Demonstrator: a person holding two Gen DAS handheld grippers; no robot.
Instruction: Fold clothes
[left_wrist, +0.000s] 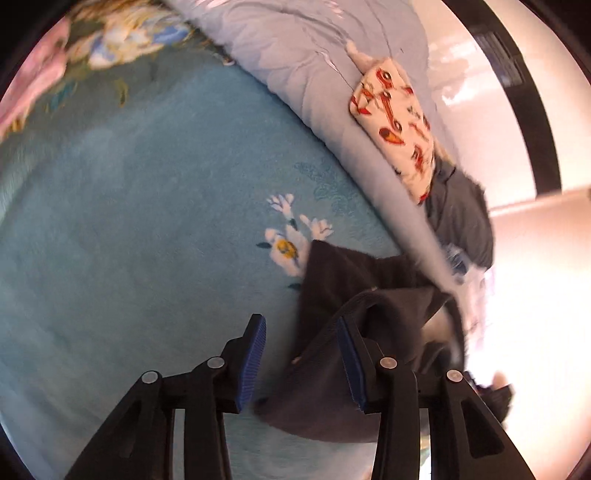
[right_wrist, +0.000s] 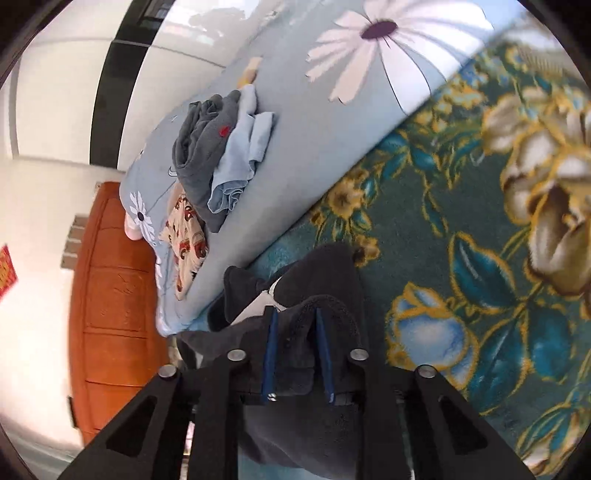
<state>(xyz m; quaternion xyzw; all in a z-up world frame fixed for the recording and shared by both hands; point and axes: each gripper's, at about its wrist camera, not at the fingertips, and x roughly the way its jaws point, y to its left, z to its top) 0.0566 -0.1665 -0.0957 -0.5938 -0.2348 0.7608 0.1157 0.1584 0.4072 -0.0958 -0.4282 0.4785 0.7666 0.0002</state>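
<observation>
Right wrist: unreadable red wall sign (right_wrist: 8, 271)

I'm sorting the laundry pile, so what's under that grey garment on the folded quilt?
A light blue garment sticks out from under the grey garment, both lying on the quilt. Whether anything else lies beneath is covered.

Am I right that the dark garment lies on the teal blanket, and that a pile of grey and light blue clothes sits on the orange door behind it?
Not quite. The dark garment does lie on the teal blanket, but the pile of grey and light blue clothes sits on the pale blue flowered quilt, not on the orange door. The right wrist view shows this.
</observation>
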